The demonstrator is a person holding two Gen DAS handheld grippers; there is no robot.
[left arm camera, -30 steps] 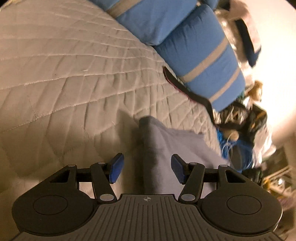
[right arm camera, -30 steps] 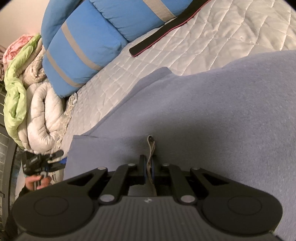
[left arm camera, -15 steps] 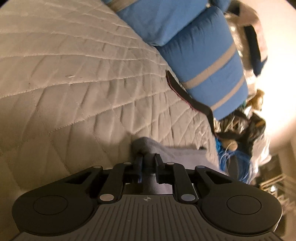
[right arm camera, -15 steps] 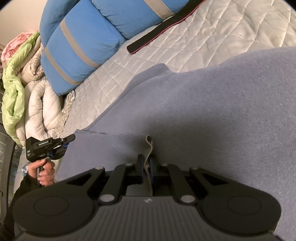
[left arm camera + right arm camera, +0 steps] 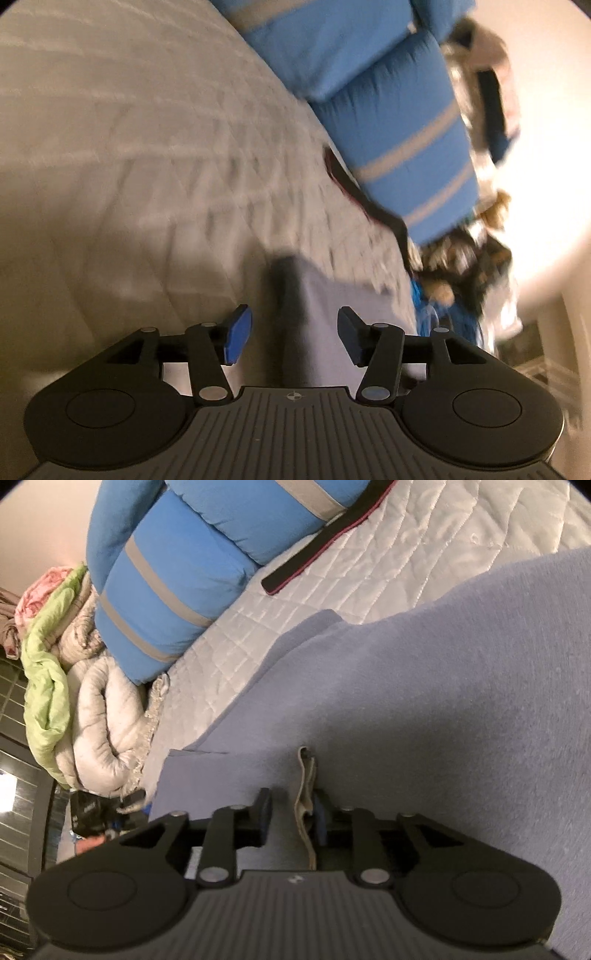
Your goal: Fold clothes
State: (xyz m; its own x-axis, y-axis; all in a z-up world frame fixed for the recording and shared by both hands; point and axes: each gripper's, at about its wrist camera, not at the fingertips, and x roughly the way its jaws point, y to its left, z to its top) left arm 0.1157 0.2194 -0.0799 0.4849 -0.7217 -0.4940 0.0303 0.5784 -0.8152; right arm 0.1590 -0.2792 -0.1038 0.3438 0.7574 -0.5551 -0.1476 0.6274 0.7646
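A grey-lavender garment [image 5: 443,701] lies spread on the white quilted bed [image 5: 388,565]. In the right wrist view my right gripper [image 5: 291,816] sits on the garment's folded edge. Its jaws are opening, and the beige label [image 5: 306,797] stands between them, leaning on the right pad, with the left pad off it. In the blurred left wrist view my left gripper [image 5: 293,336] hovers over a corner of the garment [image 5: 321,310]. Its jaws are opening too. The cloth lies between the blue pads [image 5: 238,334] without touching them.
Blue pillows with grey stripes [image 5: 207,554] lie along the bed's far side, a black strap with a red edge [image 5: 325,539] beside them. A rolled white quilt [image 5: 99,720] and green cloth [image 5: 44,686] are piled at the left. A hand holding the other gripper [image 5: 88,812] shows low left.
The left gripper shut on the garment corner half a second ago and has since let go and spread. The right gripper, shut on the label and cloth edge, has parted its jaws.
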